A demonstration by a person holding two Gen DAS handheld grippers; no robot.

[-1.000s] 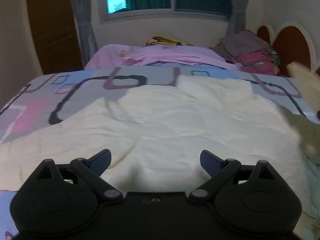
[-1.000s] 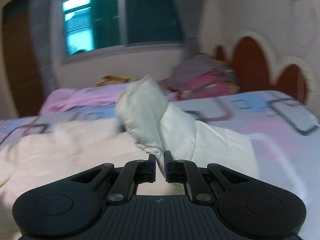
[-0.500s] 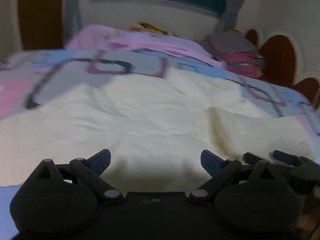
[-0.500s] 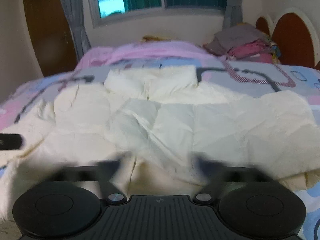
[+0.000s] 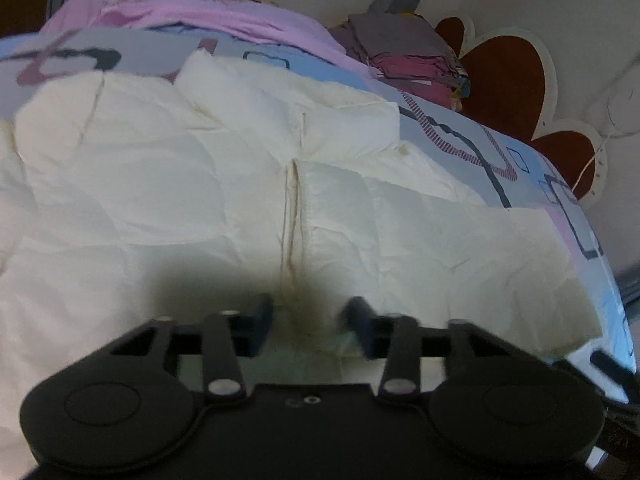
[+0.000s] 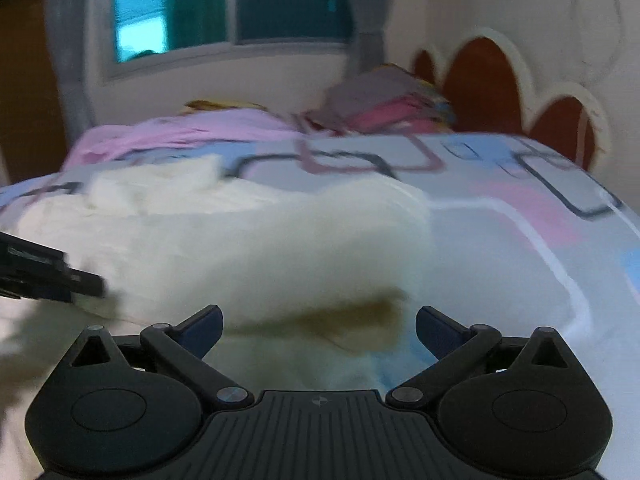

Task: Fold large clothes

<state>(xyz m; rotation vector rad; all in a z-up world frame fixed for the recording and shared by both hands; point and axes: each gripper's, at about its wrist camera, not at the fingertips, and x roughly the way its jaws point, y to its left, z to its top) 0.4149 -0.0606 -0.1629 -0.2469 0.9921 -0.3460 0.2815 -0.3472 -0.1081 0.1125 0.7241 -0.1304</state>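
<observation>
The cream padded jacket point(image 5: 248, 168) lies spread on the bed point(image 5: 472, 136), its front uppermost and its centre seam running straight away from the left gripper point(image 5: 308, 316). To my eye the fold is at an early stage. The far edge and both sides seem turned in a little. The near hem is not yet lifted, so the main folds are left to do.

The left gripper points steeply down at the near hem. Its jaws are closing, with the seam ridge between them; the pads do not look pressed on the cloth yet, though blur makes this hard to judge. Beyond the jaws to the right, a pile of folded clothes point(image 5: 404, 52) sits at the headboard point(image 5: 504, 84).

The right gripper point(image 6: 318, 330) is angled down less steeply, over the jacket's near right corner. Its jaws are released and stand wide apart. Between them lies the shadowed edge of the jacket, unheld, with bare bed sheet just to the right. The left gripper's tip shows to the left of these jaws, resting low on the cloth.
</observation>
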